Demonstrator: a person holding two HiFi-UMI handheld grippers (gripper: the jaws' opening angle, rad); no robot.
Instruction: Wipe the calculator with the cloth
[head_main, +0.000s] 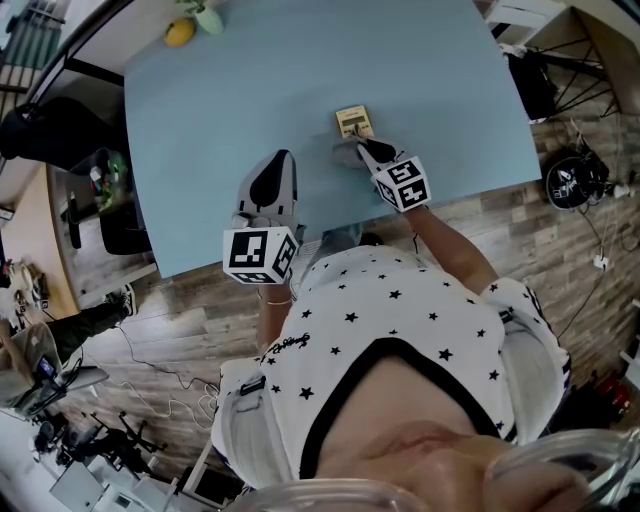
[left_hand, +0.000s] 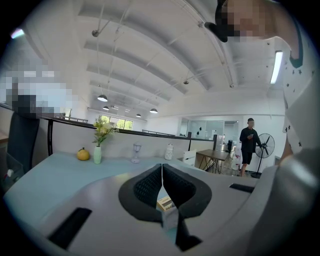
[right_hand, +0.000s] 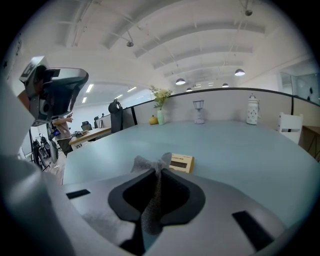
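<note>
- Right hand-held gripper (right_hand: 156, 172) is clamped shut on the grey cloth (right_hand: 150, 200); the cloth is bunched out past the jaw tips.
- Calculator (head_main: 353, 122) is laid flat on the blue bench (head_main: 230, 90), just beyond the cloth; contact cannot be confirmed.
- Left hand-held gripper (left_hand: 162, 175) is closed with nothing held, positioned over the bench's near edge, left of the calculator.

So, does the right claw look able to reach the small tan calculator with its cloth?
Probably yes: the right claw, shut on the grey mesh cloth, sits just short of the small tan calculator, with only bare light-blue table between.
</note>
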